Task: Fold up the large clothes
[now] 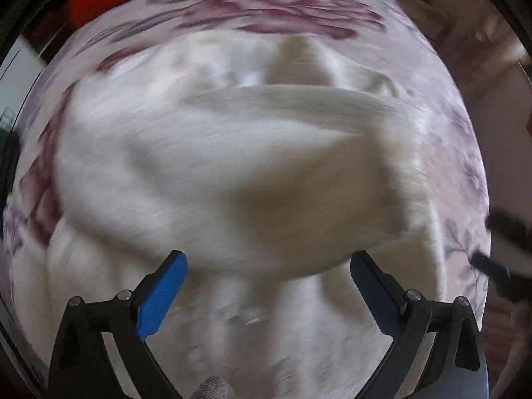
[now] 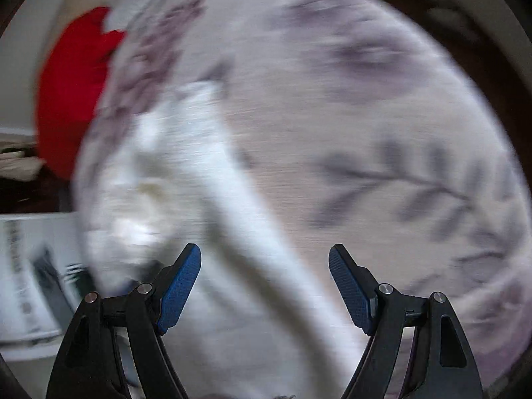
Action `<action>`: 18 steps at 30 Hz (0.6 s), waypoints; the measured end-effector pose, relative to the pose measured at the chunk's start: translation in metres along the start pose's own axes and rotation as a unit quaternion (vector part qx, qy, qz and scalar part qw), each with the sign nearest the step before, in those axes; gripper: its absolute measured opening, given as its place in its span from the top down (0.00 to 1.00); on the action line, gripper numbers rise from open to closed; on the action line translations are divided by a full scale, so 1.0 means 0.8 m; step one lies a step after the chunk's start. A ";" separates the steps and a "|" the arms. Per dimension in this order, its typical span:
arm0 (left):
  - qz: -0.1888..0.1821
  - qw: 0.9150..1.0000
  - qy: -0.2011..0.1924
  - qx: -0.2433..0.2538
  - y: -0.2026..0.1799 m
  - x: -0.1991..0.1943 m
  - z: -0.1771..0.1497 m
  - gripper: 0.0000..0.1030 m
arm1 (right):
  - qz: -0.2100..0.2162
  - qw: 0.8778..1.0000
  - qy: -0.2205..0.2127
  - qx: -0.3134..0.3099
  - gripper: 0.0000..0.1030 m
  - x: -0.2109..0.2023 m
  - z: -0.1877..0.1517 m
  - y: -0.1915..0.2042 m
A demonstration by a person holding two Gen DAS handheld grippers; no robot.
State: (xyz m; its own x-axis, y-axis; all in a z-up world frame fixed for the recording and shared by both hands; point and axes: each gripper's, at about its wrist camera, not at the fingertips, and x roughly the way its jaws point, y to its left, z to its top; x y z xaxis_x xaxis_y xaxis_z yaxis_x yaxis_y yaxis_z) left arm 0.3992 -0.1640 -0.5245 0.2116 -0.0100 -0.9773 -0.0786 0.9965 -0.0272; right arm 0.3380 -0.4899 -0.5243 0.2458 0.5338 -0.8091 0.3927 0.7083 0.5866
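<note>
Garment: white garment point(image 1: 206, 166), large and crumpled, spread over a floral bedsheet point(image 1: 292, 3); motion blur hides seams and fine detail.
Garment, left wrist view: it fills the middle of the frame, with a long fold point(image 1: 299, 103) running across its upper part and a rounded bulge below that fold.
Garment, right wrist view: the same white cloth point(image 2: 159, 166) lies at left of centre, and a narrow strip of it point(image 2: 266, 249) trails diagonally down between the fingers toward the bottom edge.
Left gripper: left gripper point(image 1: 267, 262) has its jaws spread wide apart, nothing between them; the blue pad point(image 1: 163, 296) on one finger faces inward and the fingertips sit over the near edge of the garment. Contact with the cloth cannot be told.
Right gripper: right gripper point(image 2: 265, 256) also stands with jaws wide apart and holds nothing; both blue pads point(image 2: 179, 292) are bare, and the white strip passes beneath the gap.
Bedsheet: pale ground with purplish-red flowers and grey leaf sprays point(image 2: 415, 179); it lies under the garment and shows around it on all sides.
Red item: red cloth point(image 2: 69, 96) beside the far edge of the bedsheet, apart from the garment; its kind cannot be told.
Dark object: black shape point(image 1: 498, 256) at the right edge of the left wrist view, too blurred to name.
</note>
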 end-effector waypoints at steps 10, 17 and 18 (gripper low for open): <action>0.120 0.985 -0.020 -0.125 0.185 -0.009 0.028 0.02 | -0.025 0.996 0.084 -0.026 0.55 0.161 0.024 0.098; 0.123 0.980 -0.070 -0.143 0.230 -0.013 0.106 0.02 | 0.032 0.993 -0.027 -0.111 0.84 0.071 0.029 0.197; 0.129 0.980 -0.068 -0.138 0.234 -0.001 0.119 0.02 | 0.036 0.991 -0.039 -0.124 0.84 0.061 0.034 0.209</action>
State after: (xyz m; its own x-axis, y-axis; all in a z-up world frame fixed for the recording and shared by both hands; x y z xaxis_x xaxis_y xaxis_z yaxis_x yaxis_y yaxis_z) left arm 0.4773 0.0301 -0.5085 0.2759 0.2690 -0.9228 -0.4037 0.9037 0.1427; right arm 0.4396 -0.3577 -0.4667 0.3362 0.5563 -0.7599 0.1451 0.7667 0.6254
